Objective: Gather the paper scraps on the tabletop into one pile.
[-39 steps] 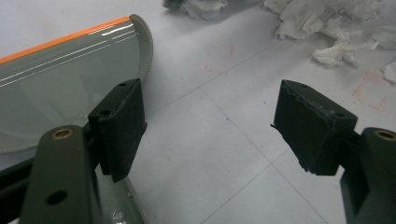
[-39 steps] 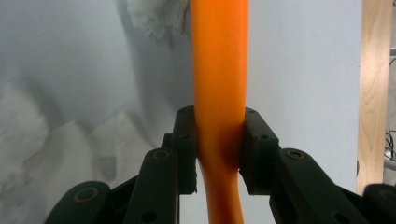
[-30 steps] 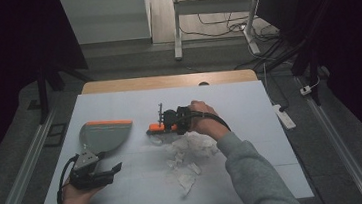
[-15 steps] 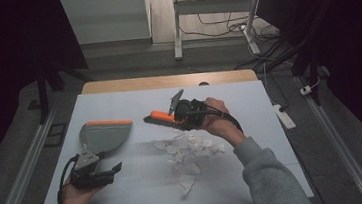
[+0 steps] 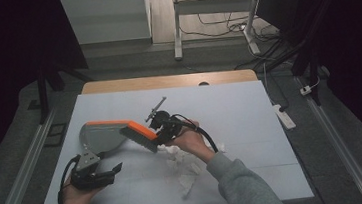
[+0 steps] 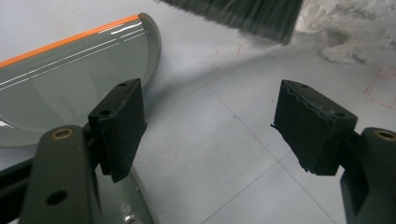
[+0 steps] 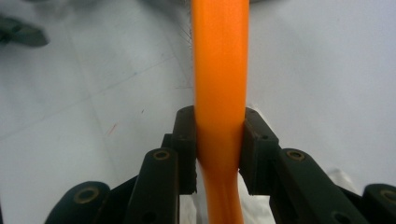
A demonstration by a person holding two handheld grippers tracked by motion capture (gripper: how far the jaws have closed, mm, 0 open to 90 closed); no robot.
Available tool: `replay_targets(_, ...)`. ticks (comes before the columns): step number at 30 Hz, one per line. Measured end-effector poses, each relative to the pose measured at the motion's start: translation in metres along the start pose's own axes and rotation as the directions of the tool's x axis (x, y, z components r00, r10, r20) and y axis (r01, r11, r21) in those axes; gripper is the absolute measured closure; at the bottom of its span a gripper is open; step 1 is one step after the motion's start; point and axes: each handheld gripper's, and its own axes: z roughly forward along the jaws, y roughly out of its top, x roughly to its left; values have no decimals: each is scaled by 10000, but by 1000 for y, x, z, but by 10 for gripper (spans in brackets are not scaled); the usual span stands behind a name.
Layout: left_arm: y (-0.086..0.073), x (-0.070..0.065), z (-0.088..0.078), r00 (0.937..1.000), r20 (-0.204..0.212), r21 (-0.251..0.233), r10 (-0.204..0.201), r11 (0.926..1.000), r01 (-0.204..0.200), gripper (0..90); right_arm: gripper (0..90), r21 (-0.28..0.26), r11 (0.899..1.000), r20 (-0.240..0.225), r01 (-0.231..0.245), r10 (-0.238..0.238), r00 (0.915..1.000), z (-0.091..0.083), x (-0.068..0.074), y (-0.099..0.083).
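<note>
A hand brush (image 5: 139, 134) with an orange back and dark bristles hangs tilted just above the table, between the dustpan and the paper. My right gripper (image 5: 164, 128) is shut on its orange handle (image 7: 219, 84), which runs straight up between the jaws. The grey dustpan (image 5: 99, 135) with an orange edge lies flat at the left. My left gripper (image 5: 114, 168) rests in front of it, open and holding nothing. In the left gripper view the gripper (image 6: 210, 116) has the dustpan (image 6: 70, 79) at left, bristles (image 6: 243, 14) at top and paper scraps (image 6: 355, 32) at top right.
Crumpled white paper scraps (image 5: 182, 164) are strewn over the white table (image 5: 251, 120) under and in front of the right hand. A wooden strip (image 5: 167, 81) runs along the table's far edge. A power strip (image 5: 280, 115) lies on the floor at the right.
The right gripper has swung the brush left and down, from above the paper pile to beside the dustpan's mouth. The left gripper has stayed in place.
</note>
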Motion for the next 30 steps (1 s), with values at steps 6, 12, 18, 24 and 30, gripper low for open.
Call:
replay_targets(6,1,-2,0,9998,-111,28,189,9998,-188,258,703,216,9951,292,-960,954,9950,5,-18,-13)
replay_targets(12,0,-2,0,9999,-107,13,131,9999,-131,258,704,359,9871,1037,-1557,1513,9830,-14,-32,-34)
replay_targets(18,0,-2,0,9999,-127,29,88,10000,-87,258,704,-702,9872,1258,-1434,1514,9804,-54,-29,-47)
replay_targets(24,0,-2,1,9998,-128,61,126,9999,-126,258,704,-1331,9859,1562,-1018,1223,9801,-98,-21,-61)
replay_targets(30,0,-2,1,9998,-152,68,116,9999,-115,258,704,-1115,9914,1582,-690,863,9836,-113,-9,-84)
